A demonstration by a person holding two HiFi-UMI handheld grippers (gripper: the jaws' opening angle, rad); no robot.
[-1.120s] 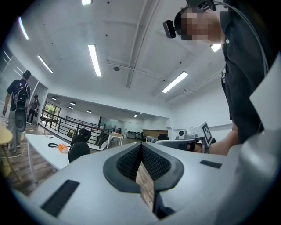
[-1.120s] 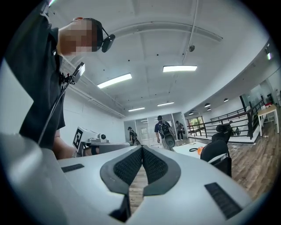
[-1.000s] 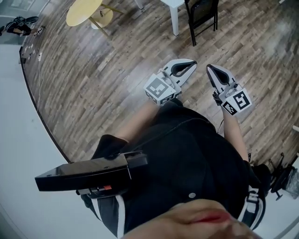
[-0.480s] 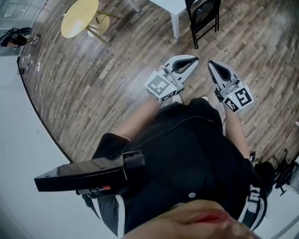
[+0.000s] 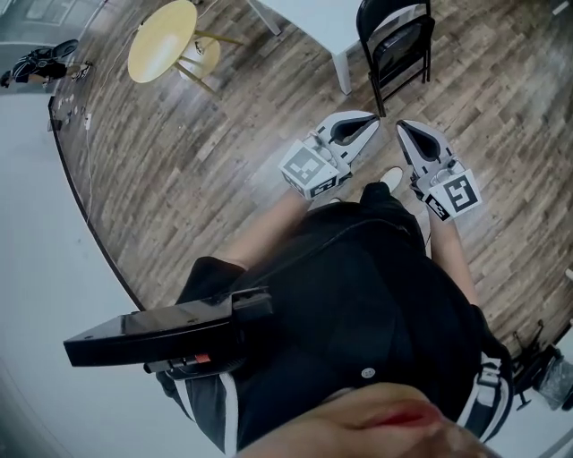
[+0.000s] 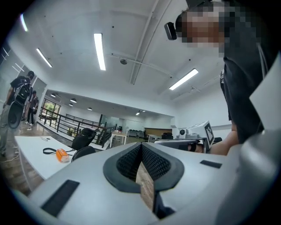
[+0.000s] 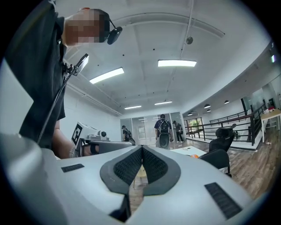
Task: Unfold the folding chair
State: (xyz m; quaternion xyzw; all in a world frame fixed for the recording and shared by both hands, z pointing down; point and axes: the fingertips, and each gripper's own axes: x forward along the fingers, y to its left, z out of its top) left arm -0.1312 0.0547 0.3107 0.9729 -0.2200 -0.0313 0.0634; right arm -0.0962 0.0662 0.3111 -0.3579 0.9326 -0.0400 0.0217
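Observation:
The black folding chair (image 5: 398,49) stands folded on the wood floor ahead, leaning by the white table (image 5: 313,13). Its dark back also shows in the left gripper view (image 6: 84,152) and in the right gripper view (image 7: 217,159). My left gripper (image 5: 369,121) and right gripper (image 5: 402,129) are held side by side at waist height, pointing level towards the chair and short of it. In the left gripper view the left gripper (image 6: 141,146) is shut with nothing between its ribbed pads. The right gripper (image 7: 141,149) in its own view is likewise shut and empty.
A round yellow table (image 5: 161,40) stands at the far left of the floor. An orange object (image 6: 63,155) and a cable lie on the white table. A black office chair (image 7: 225,132) and a railing (image 7: 241,123) are behind it. People with backpacks (image 7: 163,131) stand further back.
The person has walked towards the chair, which now shows more fully and nearer at the top of the head view. Both grippers stay shut and side by side.

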